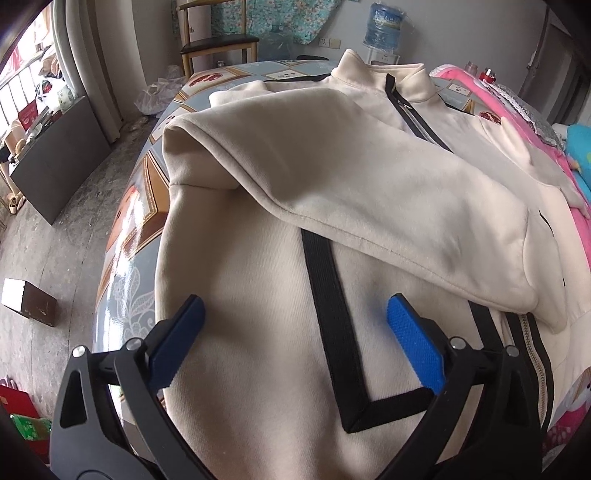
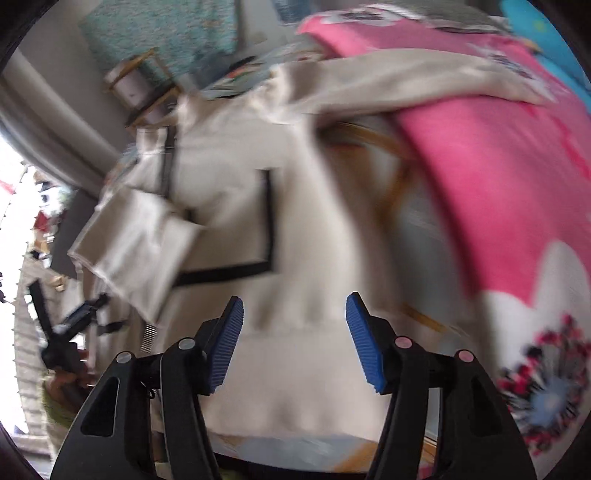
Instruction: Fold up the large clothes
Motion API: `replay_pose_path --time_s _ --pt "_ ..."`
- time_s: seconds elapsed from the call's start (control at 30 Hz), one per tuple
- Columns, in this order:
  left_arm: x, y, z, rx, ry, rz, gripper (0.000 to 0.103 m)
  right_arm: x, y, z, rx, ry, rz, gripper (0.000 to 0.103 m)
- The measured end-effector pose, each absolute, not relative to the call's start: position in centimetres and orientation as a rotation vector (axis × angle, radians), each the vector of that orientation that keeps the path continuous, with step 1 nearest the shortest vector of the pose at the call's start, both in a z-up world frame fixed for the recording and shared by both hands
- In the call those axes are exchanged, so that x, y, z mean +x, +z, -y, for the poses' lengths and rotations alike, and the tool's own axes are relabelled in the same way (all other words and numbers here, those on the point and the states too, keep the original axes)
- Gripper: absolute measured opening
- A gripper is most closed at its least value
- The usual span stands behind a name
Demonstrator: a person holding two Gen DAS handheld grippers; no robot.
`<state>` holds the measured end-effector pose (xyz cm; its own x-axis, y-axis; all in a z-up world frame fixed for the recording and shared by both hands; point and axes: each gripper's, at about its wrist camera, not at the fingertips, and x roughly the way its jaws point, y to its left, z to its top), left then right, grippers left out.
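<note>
A cream zip-up jacket (image 1: 258, 350) with black trim lies front up on a patterned table (image 1: 125, 236). One sleeve (image 1: 332, 192) is folded across its chest. My left gripper (image 1: 295, 314) is open and empty, just above the jacket's lower left part. In the blurred right wrist view, my right gripper (image 2: 294, 321) is open and empty over the jacket's hem (image 2: 295, 387). The jacket's other sleeve (image 2: 406, 85) stretches out over a pink blanket (image 2: 498, 177). The left gripper (image 2: 70, 321) shows at the far left of that view.
A pink blanket (image 1: 517, 110) lies along the table's right side. A wooden chair (image 1: 218, 40) and a water dispenser (image 1: 382, 29) stand behind the table. A dark board (image 1: 59, 162) and a small box (image 1: 29, 302) are on the floor to the left.
</note>
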<state>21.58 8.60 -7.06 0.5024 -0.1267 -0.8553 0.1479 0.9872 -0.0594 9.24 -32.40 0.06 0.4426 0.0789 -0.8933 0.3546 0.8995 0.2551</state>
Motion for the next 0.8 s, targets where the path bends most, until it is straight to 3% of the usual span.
replay_pose_path --time_s 0.37,0.43,0.5,0.6,0.8 --pt "17.5 -6.6 -10.0 -0.048 -0.201 -1.084 0.096 5.2 -3.3 31.9 0.316 -0.207 -1.229 0.056" --pt "16.4 -6.7 -9.5 0.002 -0.204 -1.069 0.096 5.3 -3.6 30.2 0.231 -0.202 -1.251 0.038" --pt "15.7 -6.9 -9.0 0.068 -0.195 -1.054 0.096 4.9 -3.3 29.1 0.116 -0.236 -1.245 0.012" --pt "15.3 -7.1 -8.6 0.128 -0.175 -1.052 0.096 4.2 -1.3 29.1 0.147 -0.212 -1.218 0.007" --pt "15.2 -6.9 -10.2 0.105 -0.138 -1.088 0.096 2.2 2.4 30.3 0.166 -0.239 -1.214 0.006"
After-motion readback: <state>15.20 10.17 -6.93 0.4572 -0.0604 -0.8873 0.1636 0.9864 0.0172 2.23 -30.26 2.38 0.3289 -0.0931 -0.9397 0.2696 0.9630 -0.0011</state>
